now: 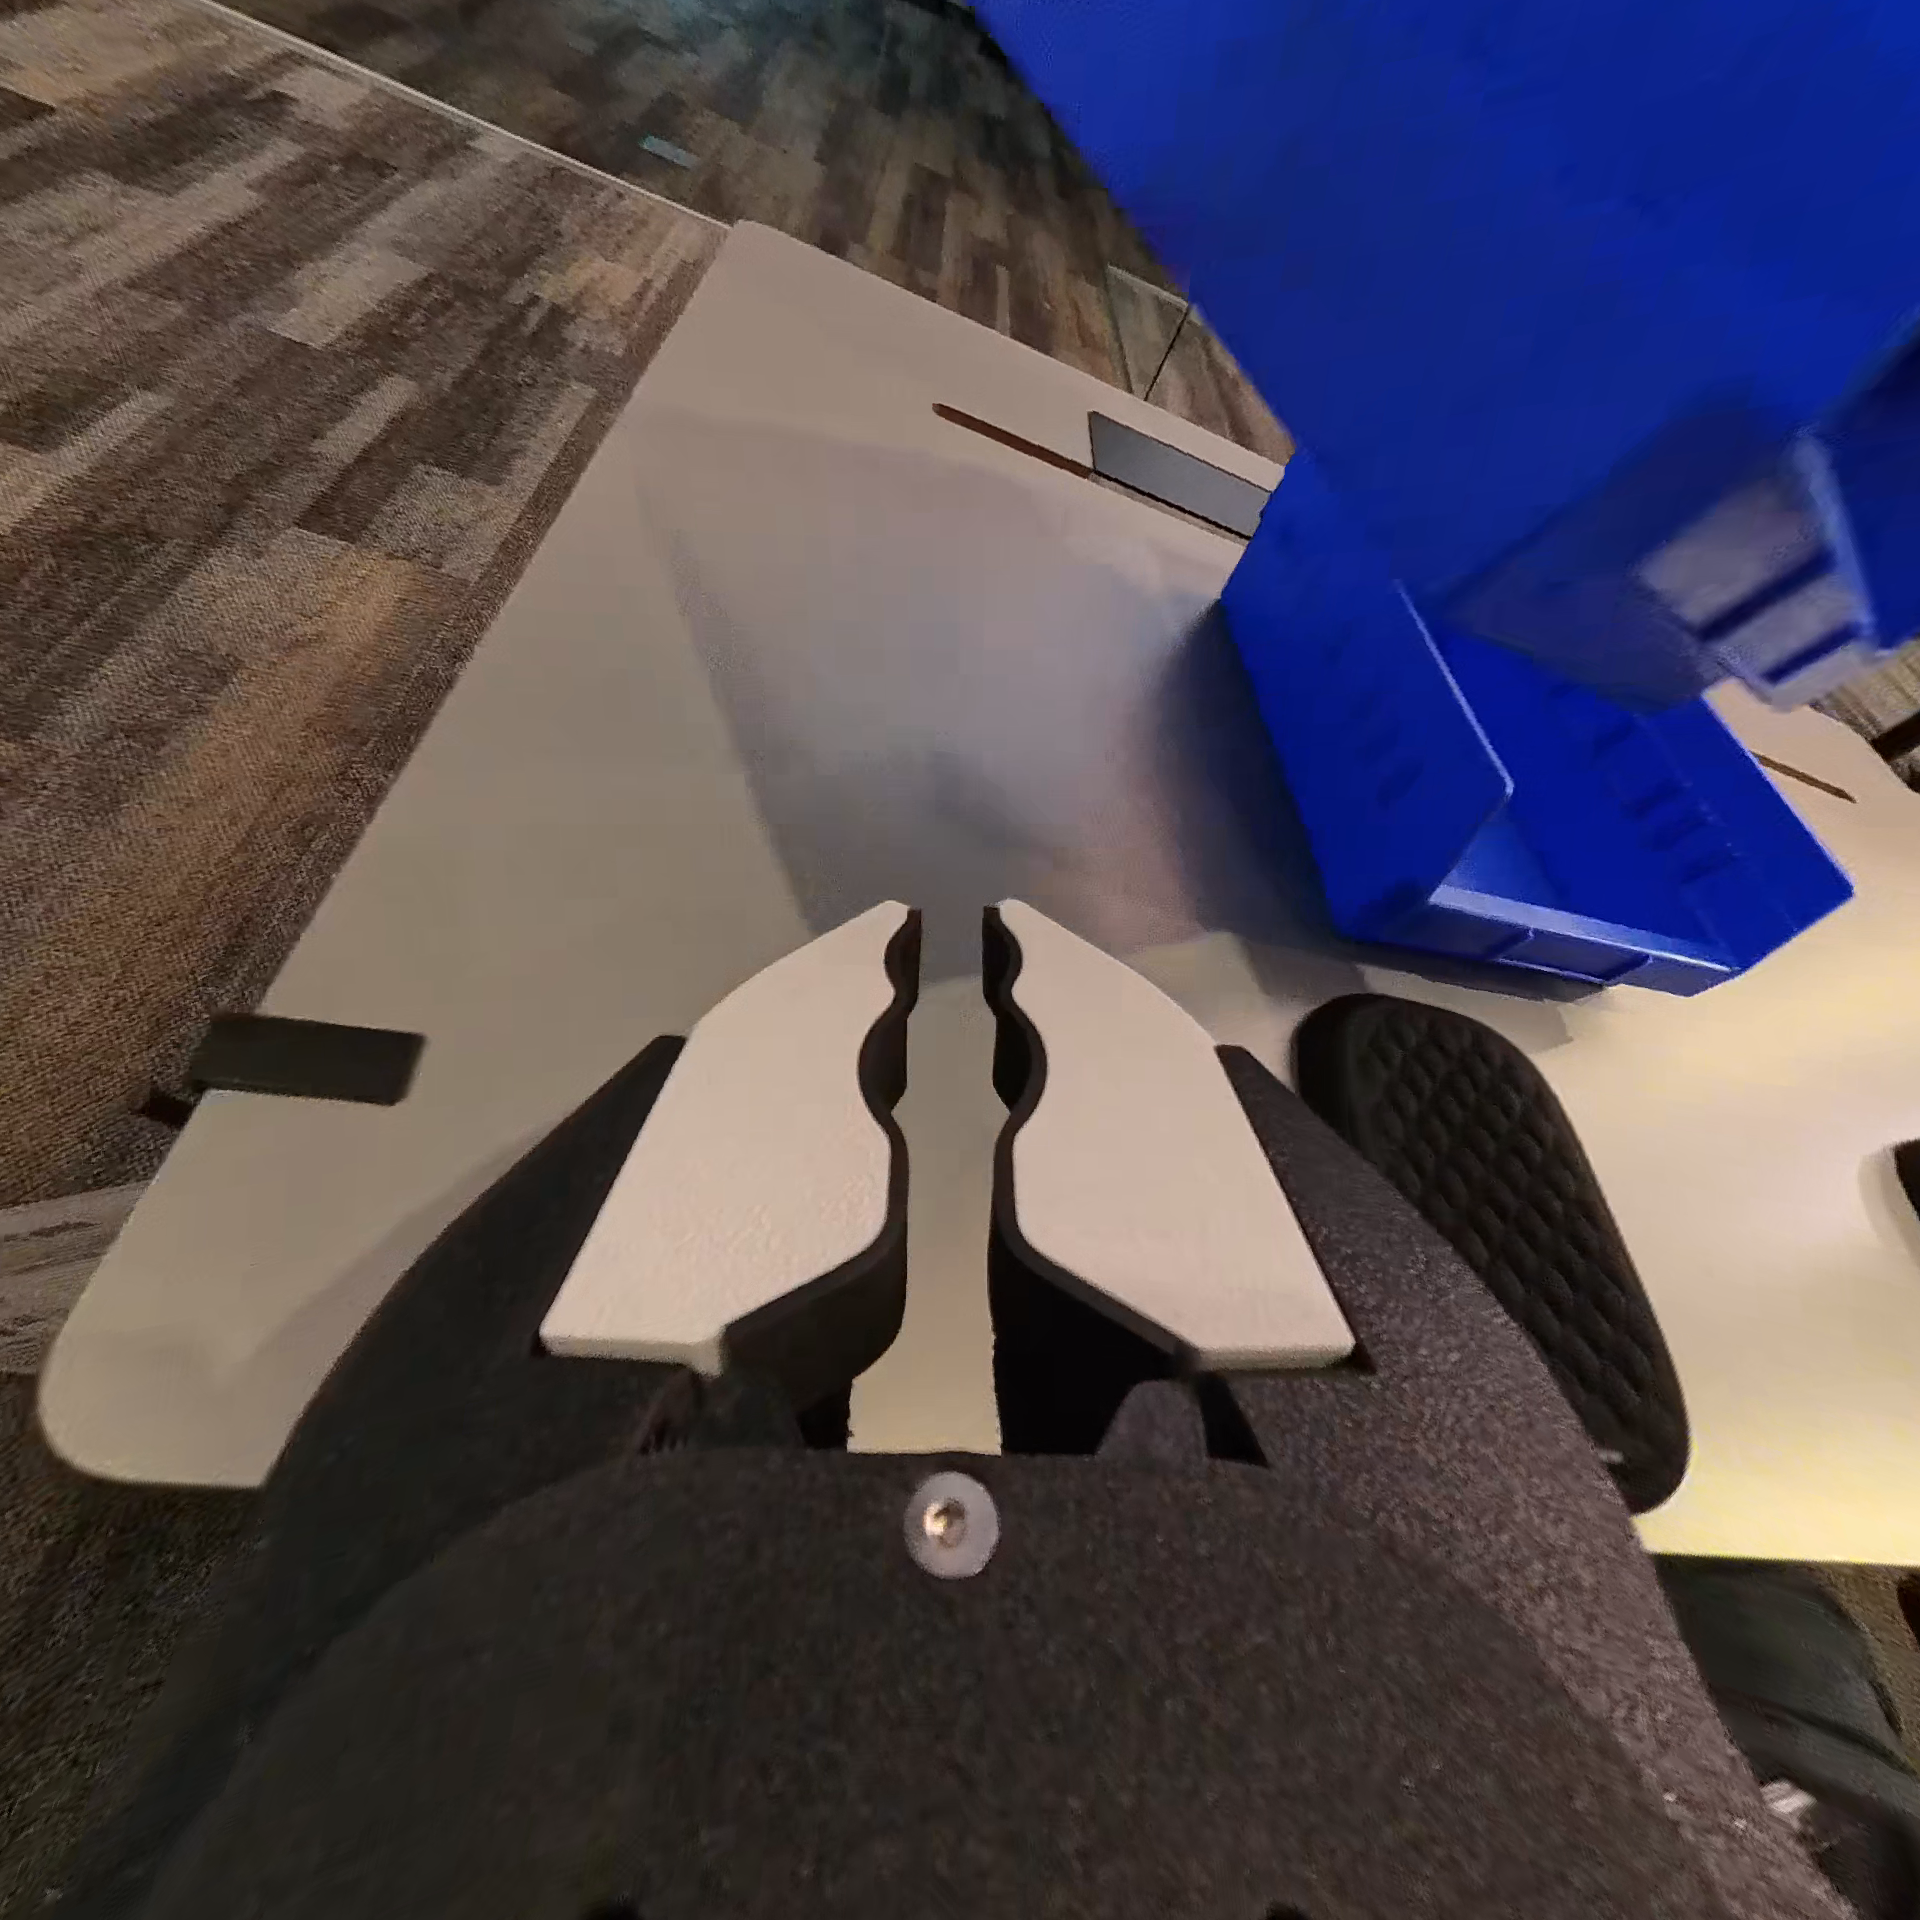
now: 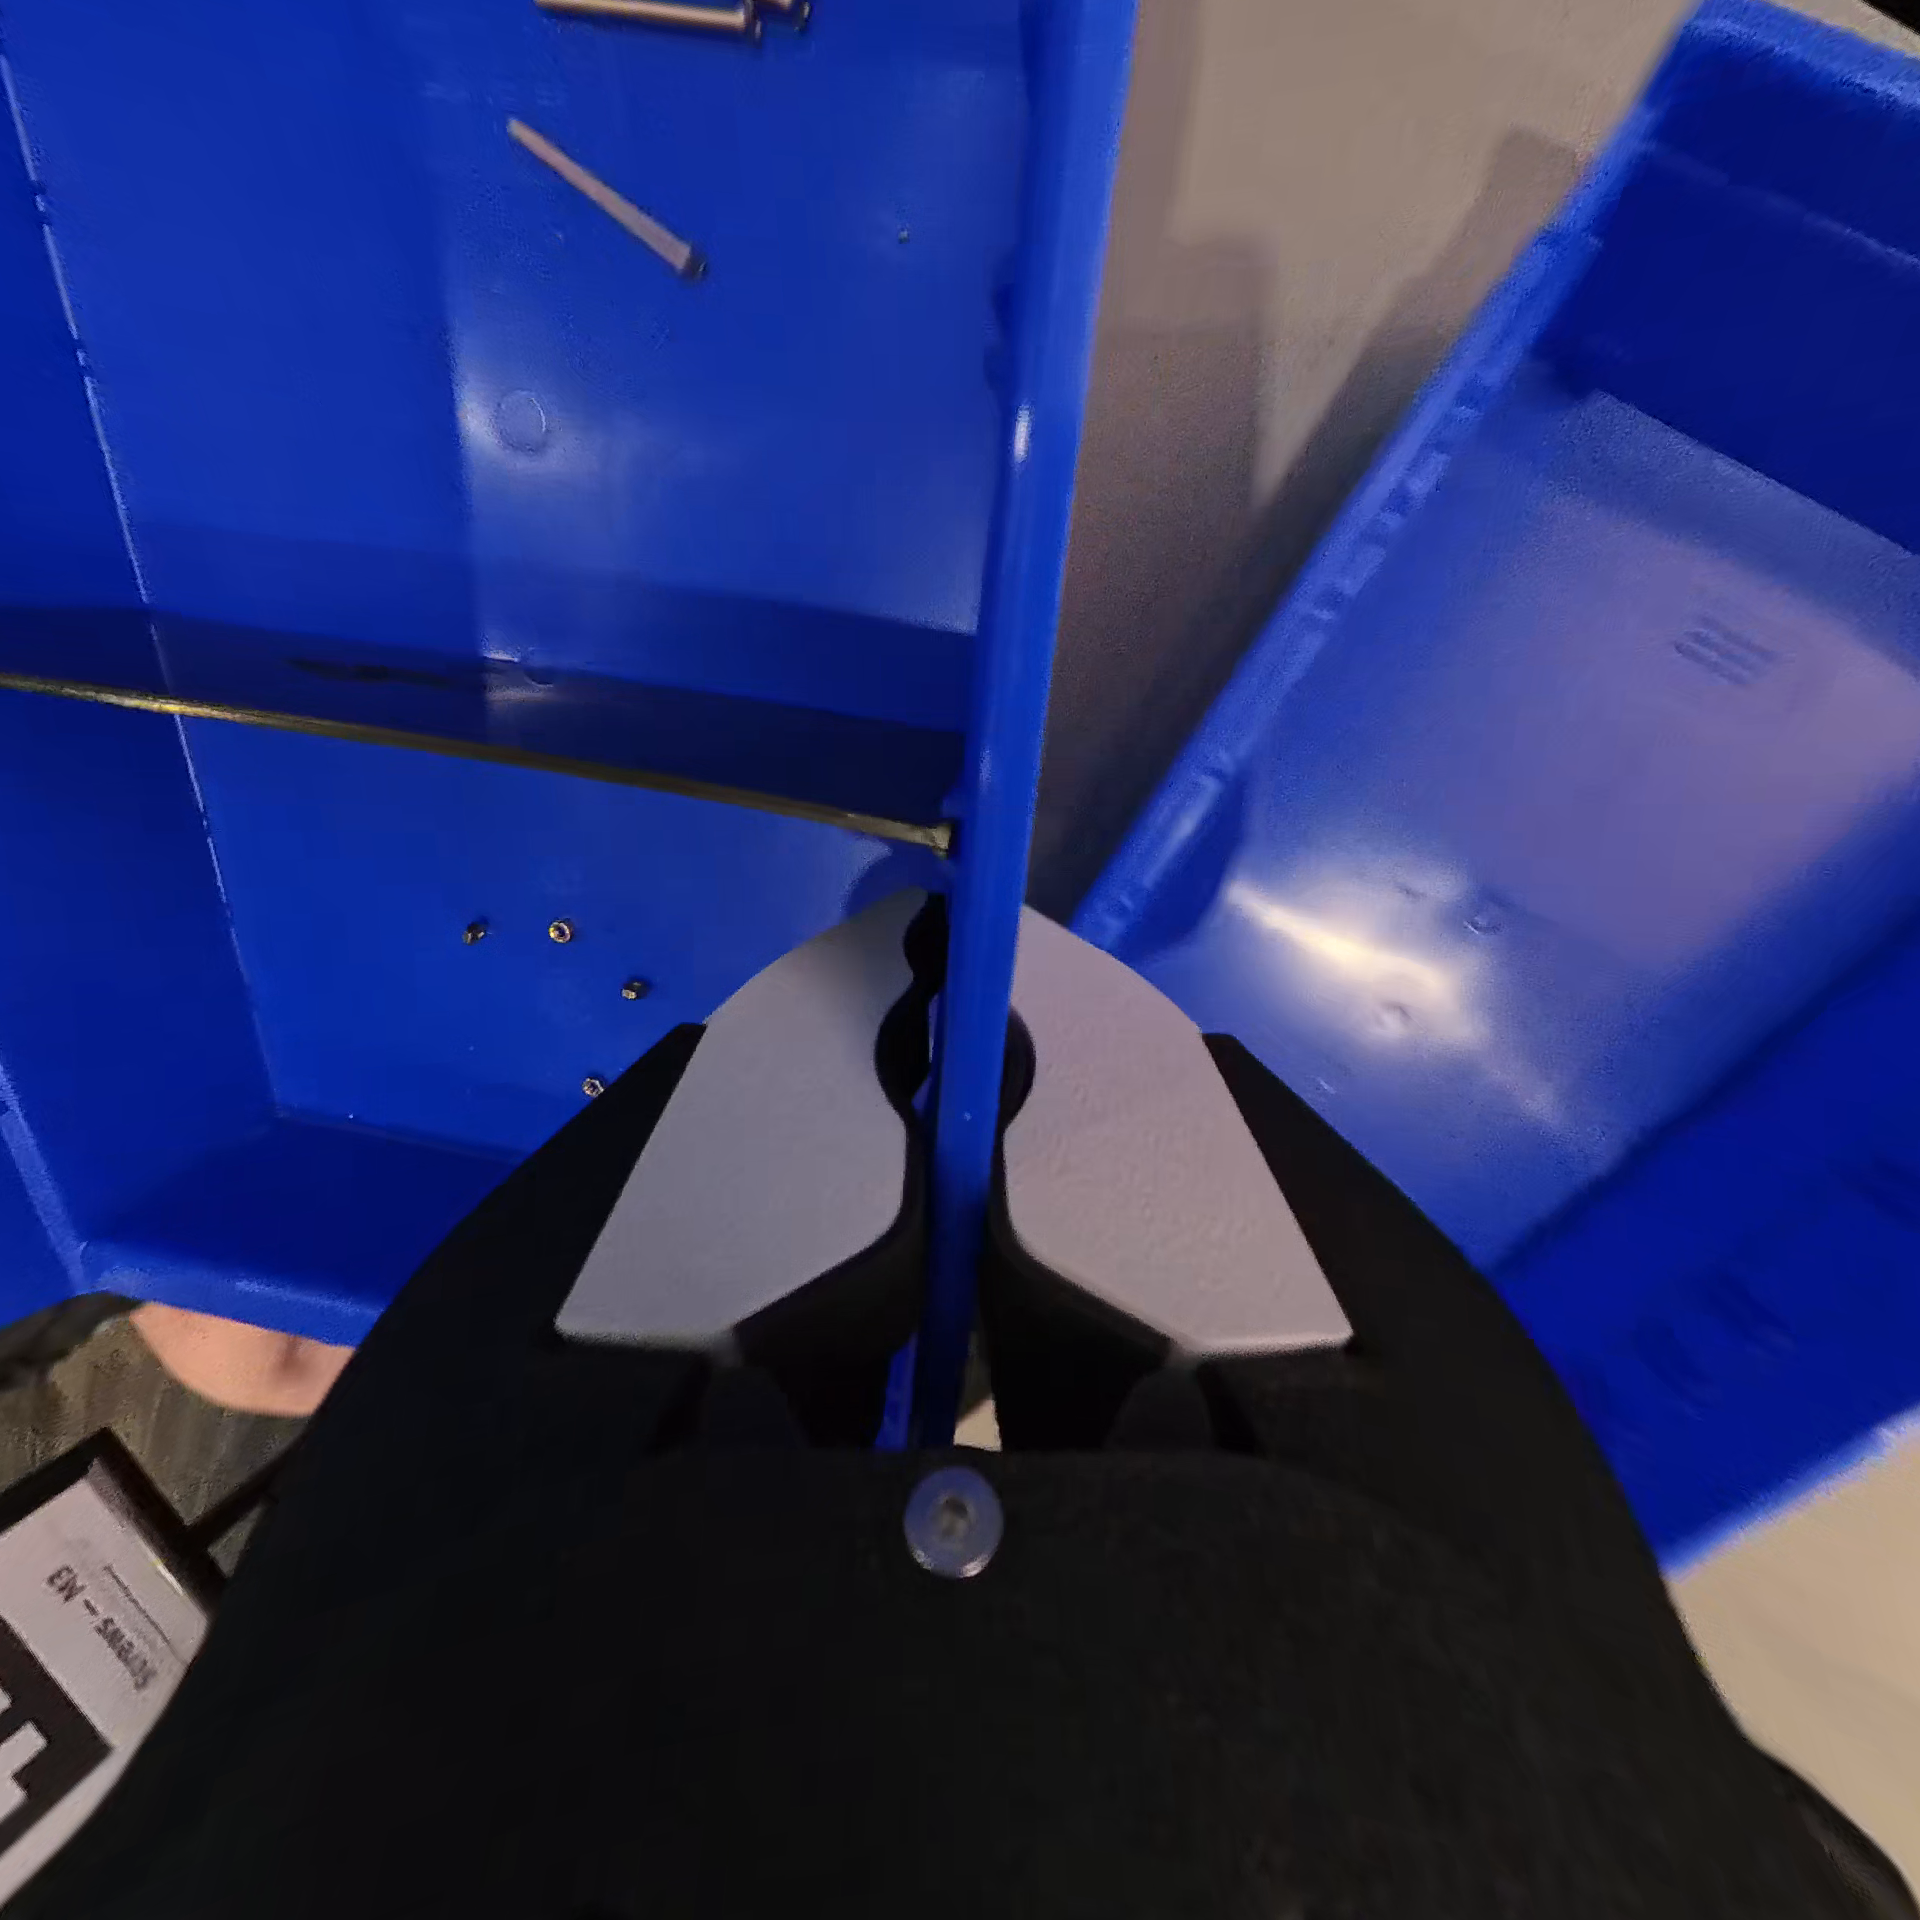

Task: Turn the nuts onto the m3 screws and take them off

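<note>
We have the right tool (image 2: pixel 961 1049) clamped on the side wall of the divided blue bin (image 2: pixel 1023 520), one finger inside and one outside. A thin divider (image 2: pixel 468 743) splits this bin. The nuts (image 2: pixel 561 931) lie loose on the floor of the nearer compartment, close to the gripped wall; the m3 screws (image 2: pixel 608 197) lie in the farther compartment, one slanting alone and more bunched at its far end. A second blue bin (image 2: pixel 1558 779) sits just beside, across a strip of bare worktop (image 2: pixel 1226 312), and looks empty as far as we can tell. A white label (image 2: pixel 73 1652) shows at the lower left corner of the right wrist view.

Our left tool (image 1: pixel 951 914) is narrow, its fingers nearly together with nothing between them, and hovers over the worktop (image 1: pixel 623 727) near its left edge. From this view a blue bin (image 1: pixel 1507 779) is blurred and seems off the surface, so we judge it is being lifted or tilted. A dark ribbed object (image 1: pixel 1486 1226) lies at the near right.

Risks as we see them: the hold is on a thin wall by one side only, so the bin could twist or slip. A tilt would send nuts and screws sliding, over the divider or out onto the worktop and the carpet (image 1: pixel 260 468). The bin could also knock its neighbour.
</note>
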Action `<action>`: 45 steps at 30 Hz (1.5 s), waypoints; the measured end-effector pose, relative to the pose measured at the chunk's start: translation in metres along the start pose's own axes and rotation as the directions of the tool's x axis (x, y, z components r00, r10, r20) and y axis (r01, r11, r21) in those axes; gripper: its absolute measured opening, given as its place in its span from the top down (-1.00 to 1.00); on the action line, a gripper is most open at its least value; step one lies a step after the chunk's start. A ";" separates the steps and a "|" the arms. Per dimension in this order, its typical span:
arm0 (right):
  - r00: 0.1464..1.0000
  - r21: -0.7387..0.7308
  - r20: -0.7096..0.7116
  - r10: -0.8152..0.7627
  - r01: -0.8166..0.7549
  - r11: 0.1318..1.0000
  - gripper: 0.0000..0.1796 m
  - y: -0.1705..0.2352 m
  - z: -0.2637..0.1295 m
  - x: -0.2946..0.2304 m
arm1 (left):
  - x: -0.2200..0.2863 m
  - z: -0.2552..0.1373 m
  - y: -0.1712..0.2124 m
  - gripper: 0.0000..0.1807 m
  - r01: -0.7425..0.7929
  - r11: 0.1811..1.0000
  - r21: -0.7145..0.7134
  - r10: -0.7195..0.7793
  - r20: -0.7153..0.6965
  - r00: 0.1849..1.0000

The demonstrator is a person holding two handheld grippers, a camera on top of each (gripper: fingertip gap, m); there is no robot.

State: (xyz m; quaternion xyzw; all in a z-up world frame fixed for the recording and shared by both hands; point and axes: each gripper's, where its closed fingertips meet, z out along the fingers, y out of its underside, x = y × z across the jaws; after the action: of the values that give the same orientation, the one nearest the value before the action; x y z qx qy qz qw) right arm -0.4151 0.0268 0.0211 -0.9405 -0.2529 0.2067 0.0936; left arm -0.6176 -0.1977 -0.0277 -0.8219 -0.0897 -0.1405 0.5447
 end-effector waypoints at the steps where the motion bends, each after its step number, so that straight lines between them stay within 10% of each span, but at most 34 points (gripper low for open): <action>1: 1.000 0.008 0.004 0.000 0.000 1.000 0.95 -0.005 0.009 -0.007 | -0.002 -0.003 0.001 0.88 -0.001 1.000 0.002 0.001 -0.002 1.000; 27: 0.988 -0.057 -0.136 0.075 -0.083 0.995 0.95 0.007 0.162 -0.024 | -0.050 -0.023 0.018 0.87 0.014 1.000 0.005 -0.014 0.063 0.998; 45: 0.993 0.152 -0.107 -0.041 0.057 0.987 0.83 -0.018 0.111 -0.027 | -0.035 0.033 -0.019 0.73 -0.115 0.987 -0.116 0.133 0.167 0.977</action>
State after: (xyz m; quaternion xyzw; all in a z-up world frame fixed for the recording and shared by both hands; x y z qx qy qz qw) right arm -0.4923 0.0360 -0.0642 -0.9333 -0.2539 0.1743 0.1844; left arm -0.6523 -0.1603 -0.0348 -0.8626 -0.0780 -0.0383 0.4983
